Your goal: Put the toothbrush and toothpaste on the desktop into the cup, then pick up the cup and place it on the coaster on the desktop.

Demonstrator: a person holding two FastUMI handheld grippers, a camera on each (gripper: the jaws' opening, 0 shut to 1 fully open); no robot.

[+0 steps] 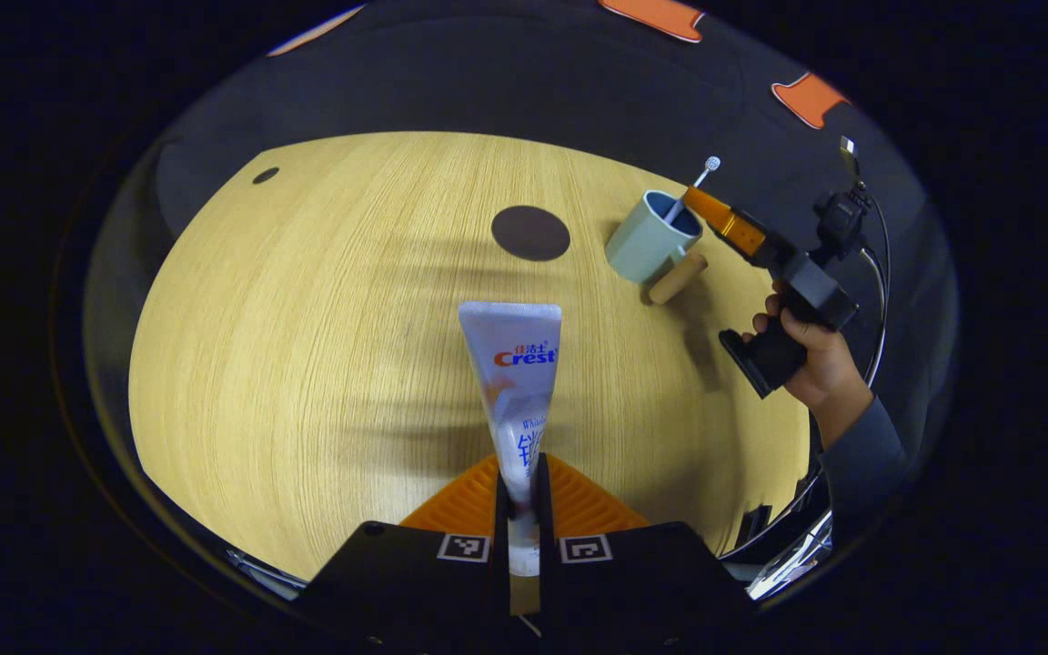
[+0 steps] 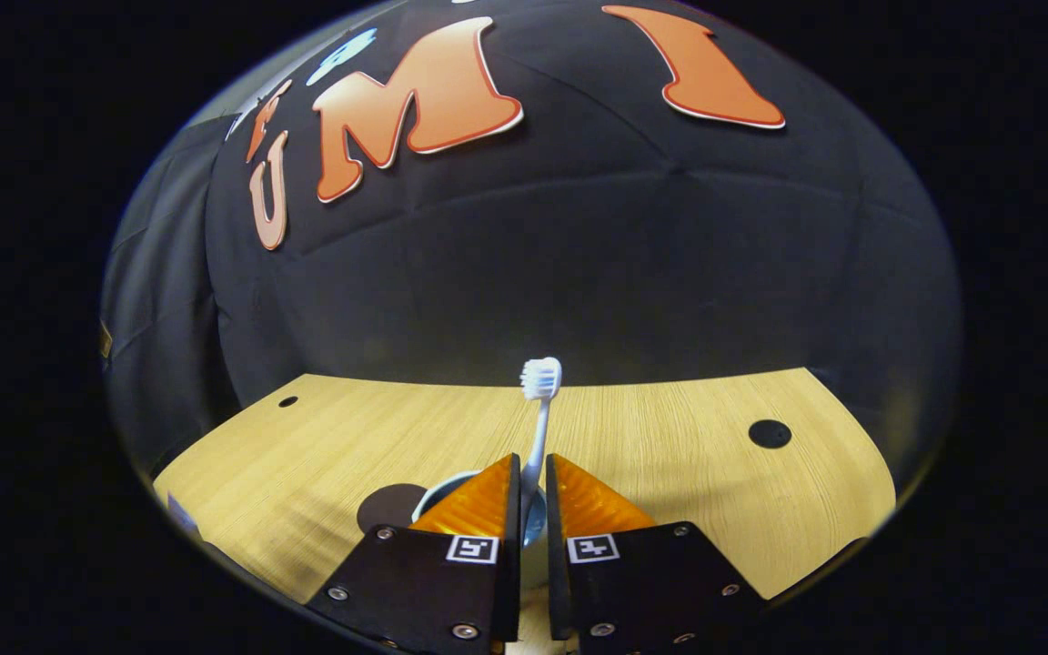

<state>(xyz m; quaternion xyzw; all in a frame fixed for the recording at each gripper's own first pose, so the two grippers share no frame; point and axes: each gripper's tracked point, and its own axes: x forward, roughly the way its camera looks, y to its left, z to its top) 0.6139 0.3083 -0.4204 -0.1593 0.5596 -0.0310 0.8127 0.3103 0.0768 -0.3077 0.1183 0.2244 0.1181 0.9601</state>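
Note:
My left gripper [image 1: 519, 466] is shut on the lower end of a white toothpaste tube [image 1: 513, 364], which points away from me above the wooden desktop [image 1: 306, 346]. Farther right stands a pale blue-green cup [image 1: 647, 244] with a wooden handle. A white toothbrush [image 1: 695, 182] stands in it, bristles up. My right gripper [image 1: 715, 216], held by a hand, reaches to the cup's rim. In the right gripper view, my right gripper [image 2: 533, 459] is shut on the toothbrush [image 2: 539, 400] stem over the cup [image 2: 447, 482]. The dark round coaster [image 1: 530, 233] lies left of the cup.
The coaster [image 2: 387, 505] shows partly behind the left finger in the right gripper view. Small dark round holes [image 1: 265, 175] [image 2: 769, 433] mark the desktop near its far edges. Black cloth walls the booth behind the table. A grey sleeve [image 1: 861, 455] enters from the right.

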